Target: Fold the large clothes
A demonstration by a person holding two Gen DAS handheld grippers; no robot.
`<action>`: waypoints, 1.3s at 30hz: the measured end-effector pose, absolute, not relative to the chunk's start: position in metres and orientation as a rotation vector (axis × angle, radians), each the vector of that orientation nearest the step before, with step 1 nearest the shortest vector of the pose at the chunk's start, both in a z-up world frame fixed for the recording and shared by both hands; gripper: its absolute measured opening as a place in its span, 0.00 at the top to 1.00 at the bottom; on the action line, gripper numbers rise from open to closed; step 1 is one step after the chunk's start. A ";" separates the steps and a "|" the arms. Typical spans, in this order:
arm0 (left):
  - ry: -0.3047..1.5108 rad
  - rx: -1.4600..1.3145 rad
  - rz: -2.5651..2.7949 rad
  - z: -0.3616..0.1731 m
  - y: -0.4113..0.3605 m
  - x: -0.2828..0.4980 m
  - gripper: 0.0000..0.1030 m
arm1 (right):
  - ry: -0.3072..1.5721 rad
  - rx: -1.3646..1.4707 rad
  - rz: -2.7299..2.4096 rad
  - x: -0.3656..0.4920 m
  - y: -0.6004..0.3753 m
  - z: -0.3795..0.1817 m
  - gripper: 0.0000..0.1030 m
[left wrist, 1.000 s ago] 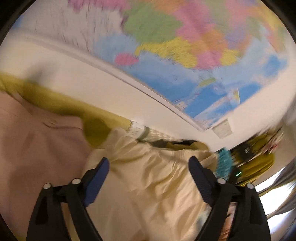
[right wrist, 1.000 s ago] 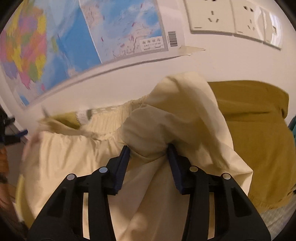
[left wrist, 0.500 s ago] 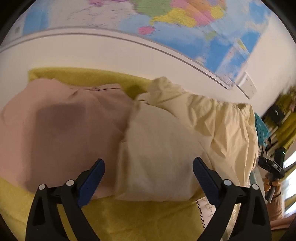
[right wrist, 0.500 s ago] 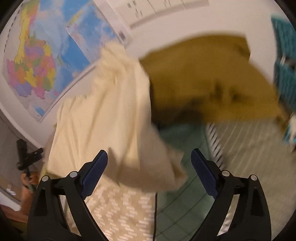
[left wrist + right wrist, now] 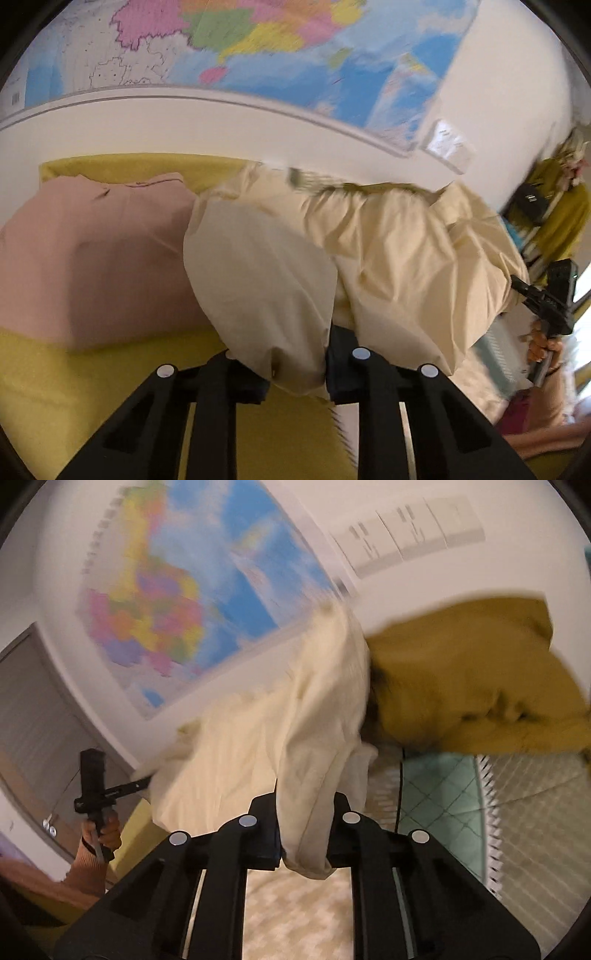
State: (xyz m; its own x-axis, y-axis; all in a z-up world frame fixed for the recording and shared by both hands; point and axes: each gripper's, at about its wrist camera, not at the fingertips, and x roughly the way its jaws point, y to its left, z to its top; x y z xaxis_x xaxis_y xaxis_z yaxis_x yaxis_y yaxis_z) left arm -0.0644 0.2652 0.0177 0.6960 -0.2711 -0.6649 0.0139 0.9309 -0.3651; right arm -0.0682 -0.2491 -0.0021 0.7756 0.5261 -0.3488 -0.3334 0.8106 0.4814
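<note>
A large cream garment [image 5: 388, 251] lies crumpled across the bed and stretches between both grippers. In the left wrist view, my left gripper [image 5: 295, 369] has its jaws closing on the garment's near corner, with cloth bunched between the pads. The right wrist view shows my right gripper [image 5: 304, 834] with its jaws closing on another fold of the cream garment [image 5: 280, 731], the cloth pinched and hanging below the pads. Each view catches the other gripper far off: the right gripper [image 5: 554, 299] and the left gripper [image 5: 96, 786], each held by a hand.
A pink garment [image 5: 92, 258] lies to the left on a yellow-green cover [image 5: 74, 387]. A mustard garment [image 5: 480, 683] is heaped to the right, over a teal checked sheet [image 5: 443, 794]. A coloured map [image 5: 258, 44] and wall sockets [image 5: 406, 539] are behind the bed.
Half a second ago both grippers stood wide open above the cloth. Both have since moved in and closed on the cream garment, one at each end.
</note>
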 end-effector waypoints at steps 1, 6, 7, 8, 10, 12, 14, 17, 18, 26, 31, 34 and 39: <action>0.788 -0.358 -0.178 0.019 0.265 -0.075 0.81 | 0.480 0.405 0.486 -0.085 -0.254 0.005 0.87; 0.820 -0.404 -0.263 -0.018 0.266 -0.133 0.74 | 0.570 0.428 0.376 -0.134 -0.282 -0.017 0.85; 0.854 -0.401 -0.257 -0.029 0.261 -0.136 0.71 | 0.642 0.449 0.328 -0.134 -0.287 -0.035 0.84; 0.894 -0.396 -0.247 -0.042 0.260 -0.140 0.66 | 0.687 0.451 0.309 -0.135 -0.287 -0.046 0.77; 0.915 -0.376 -0.240 -0.048 0.264 -0.145 0.49 | 0.799 0.416 0.207 -0.134 -0.290 -0.071 0.51; 0.890 -0.374 -0.179 -0.035 0.276 -0.149 0.22 | 0.775 0.410 0.135 -0.139 -0.295 -0.066 0.36; 0.823 -0.365 -0.193 -0.014 0.281 -0.153 0.21 | 0.703 0.359 0.075 -0.148 -0.292 -0.046 0.35; 0.757 -0.250 -0.210 0.017 0.261 -0.146 0.12 | 0.545 0.245 0.028 -0.155 -0.273 -0.003 0.28; 0.757 -0.227 -0.250 0.022 0.248 -0.135 0.12 | 0.524 0.229 0.058 -0.148 -0.264 0.005 0.28; 0.926 -0.099 -0.354 -0.014 0.166 -0.051 0.22 | 0.696 0.056 0.348 -0.053 -0.163 -0.017 0.36; 1.029 -0.075 -0.305 -0.044 0.158 -0.028 0.71 | 0.787 -0.003 0.372 -0.022 -0.141 -0.041 0.95; 1.008 -0.150 -0.311 -0.039 0.166 -0.023 0.98 | 0.755 -0.041 0.376 -0.023 -0.132 -0.033 0.98; 0.865 -0.216 -0.247 -0.005 0.184 -0.027 0.99 | 0.575 0.031 0.348 -0.017 -0.141 0.014 1.00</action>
State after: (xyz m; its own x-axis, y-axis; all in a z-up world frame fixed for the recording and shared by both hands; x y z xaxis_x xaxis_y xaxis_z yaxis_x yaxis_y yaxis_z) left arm -0.0269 0.1844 -0.0049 0.6235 -0.3001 -0.7219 0.1259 0.9499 -0.2861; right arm -0.0175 -0.1410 0.0138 0.7826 0.3313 -0.5271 -0.3140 0.9411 0.1254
